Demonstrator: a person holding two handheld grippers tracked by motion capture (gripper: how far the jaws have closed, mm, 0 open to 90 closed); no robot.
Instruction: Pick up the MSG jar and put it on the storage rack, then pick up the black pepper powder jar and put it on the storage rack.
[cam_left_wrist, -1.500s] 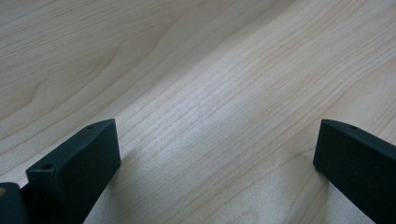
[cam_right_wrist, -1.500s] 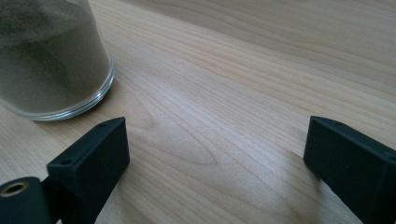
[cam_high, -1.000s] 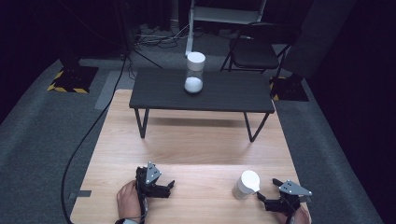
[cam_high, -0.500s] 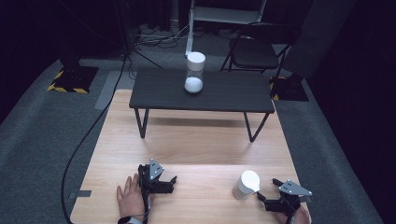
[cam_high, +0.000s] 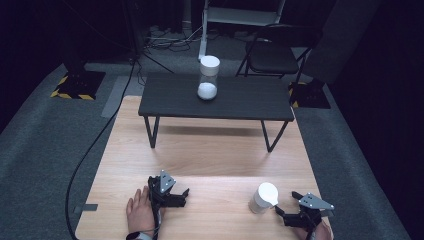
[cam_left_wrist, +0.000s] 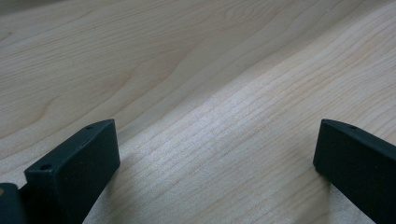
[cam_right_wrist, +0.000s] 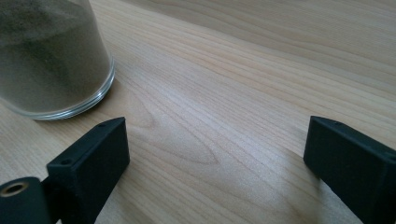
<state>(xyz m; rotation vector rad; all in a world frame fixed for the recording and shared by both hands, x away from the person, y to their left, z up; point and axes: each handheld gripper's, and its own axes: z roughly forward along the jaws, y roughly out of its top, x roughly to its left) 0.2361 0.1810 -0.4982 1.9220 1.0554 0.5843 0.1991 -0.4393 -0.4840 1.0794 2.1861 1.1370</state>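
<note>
- My right gripper (cam_high: 281, 212) sits low on the wooden table (cam_high: 210, 150), near its front right corner, jaws spread wide with only bare wood between them.
- The near jar (cam_high: 263, 198), glass with a white lid, stands upright just beside that gripper, off its left fingertip; in the right gripper view the jar (cam_right_wrist: 49, 56) is outside the jaws, ahead and left of the left finger (cam_right_wrist: 88, 163), close but not touching it.
- My left gripper (cam_high: 184, 196) rests on the table toward the front left, well apart from the jar, jaws wide and holding nothing.
- A second jar (cam_high: 208, 77) stands upright on the dark low table (cam_high: 250, 100) beyond the wooden one.
</note>
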